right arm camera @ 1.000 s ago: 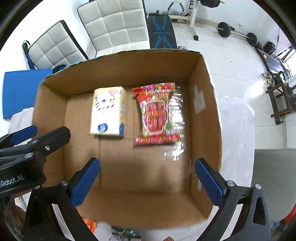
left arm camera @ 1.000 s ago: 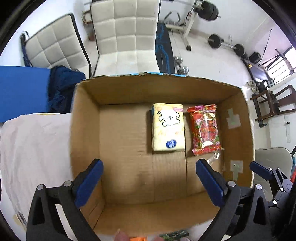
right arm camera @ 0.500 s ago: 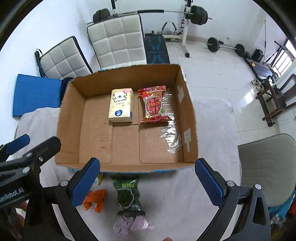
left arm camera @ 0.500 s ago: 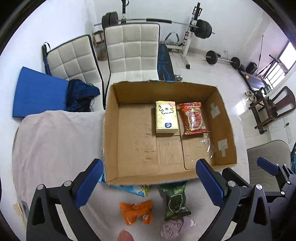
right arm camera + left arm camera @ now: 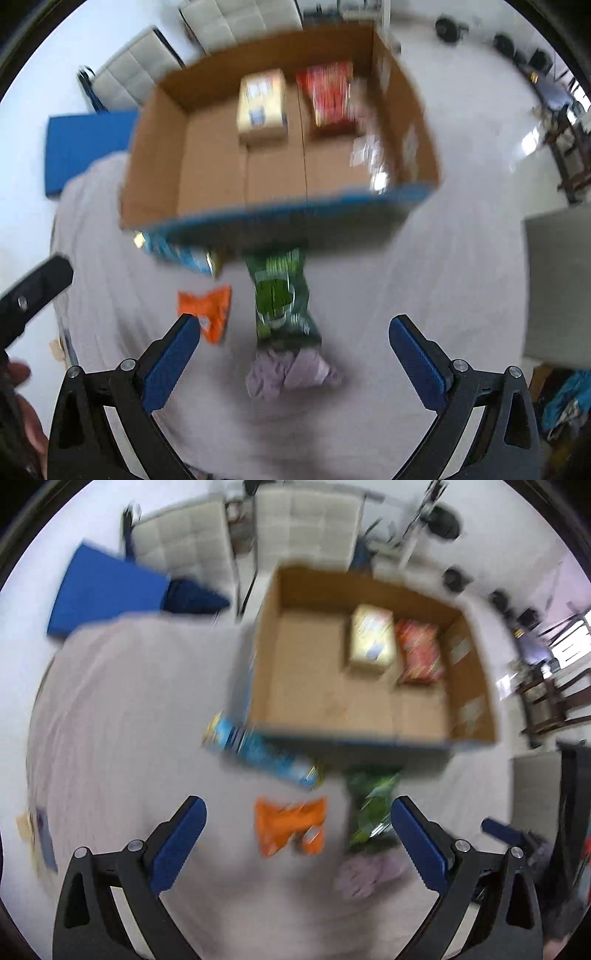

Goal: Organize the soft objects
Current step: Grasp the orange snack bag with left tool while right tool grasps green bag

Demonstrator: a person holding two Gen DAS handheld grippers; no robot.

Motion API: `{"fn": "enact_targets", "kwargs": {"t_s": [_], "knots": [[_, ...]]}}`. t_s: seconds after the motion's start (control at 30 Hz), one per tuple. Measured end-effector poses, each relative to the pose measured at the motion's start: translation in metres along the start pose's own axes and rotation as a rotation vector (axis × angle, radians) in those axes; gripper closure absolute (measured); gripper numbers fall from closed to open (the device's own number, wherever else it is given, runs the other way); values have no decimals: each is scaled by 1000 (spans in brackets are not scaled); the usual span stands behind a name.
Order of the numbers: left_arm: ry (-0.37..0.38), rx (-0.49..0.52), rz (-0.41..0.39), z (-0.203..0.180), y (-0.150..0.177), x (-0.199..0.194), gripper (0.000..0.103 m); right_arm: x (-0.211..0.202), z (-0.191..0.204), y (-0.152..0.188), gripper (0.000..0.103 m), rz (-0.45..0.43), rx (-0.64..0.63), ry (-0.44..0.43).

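Two white quilted chairs [image 5: 295,528] stand side by side against a pale wall, the left one [image 5: 184,550] turned at an angle. A flat blue mat [image 5: 103,590] lies just left of them, with dark blue cloth [image 5: 195,598] bunched at its edge. The floor [image 5: 480,74] is white and glossy. Gym gear — a weight rack [image 5: 424,520] and dark weight plates [image 5: 506,44] — sits farther back, blurred. At far right, dark wooden furniture [image 5: 550,701] stands by a bright window [image 5: 572,642].
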State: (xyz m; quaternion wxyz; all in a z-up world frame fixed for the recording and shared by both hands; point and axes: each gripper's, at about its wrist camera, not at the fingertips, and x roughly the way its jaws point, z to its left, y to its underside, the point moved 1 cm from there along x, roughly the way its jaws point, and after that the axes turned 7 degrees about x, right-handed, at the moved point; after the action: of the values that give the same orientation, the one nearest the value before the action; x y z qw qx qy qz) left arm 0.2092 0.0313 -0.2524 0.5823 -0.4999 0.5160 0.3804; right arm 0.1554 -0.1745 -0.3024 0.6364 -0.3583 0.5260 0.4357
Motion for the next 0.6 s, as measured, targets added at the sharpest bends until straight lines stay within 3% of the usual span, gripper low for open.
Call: {"fn": "enact_targets", "kwargs": {"t_s": [0.1, 0.2, 0.3, 0.33, 0.37, 0.4, 0.47, 0.6], "knots": [[-16, -68, 98, 18, 23, 42, 0, 47, -2, 0, 0, 85, 17, -2], [100, -258, 206, 46, 47, 84, 0, 89, -3, -1, 0, 137, 63, -14], [192, -428, 240, 63, 63, 107, 1, 112, -2, -2, 4, 158, 98, -22], [207, -466, 254, 65, 66, 114, 1, 118, -2, -2, 10, 166, 104, -27], [217, -490, 262, 65, 67, 120, 1, 123, -1, -1, 25, 173, 103, -22], [237, -506, 267, 64, 67, 126, 1, 128, 0, 0, 33, 182, 97, 1], [231, -507, 286, 58, 64, 134, 1, 126, 0, 3, 39, 164, 72, 16], [203, -410, 266, 40, 50, 138, 1, 125, -12, 9, 40, 198, 48, 29]]}}
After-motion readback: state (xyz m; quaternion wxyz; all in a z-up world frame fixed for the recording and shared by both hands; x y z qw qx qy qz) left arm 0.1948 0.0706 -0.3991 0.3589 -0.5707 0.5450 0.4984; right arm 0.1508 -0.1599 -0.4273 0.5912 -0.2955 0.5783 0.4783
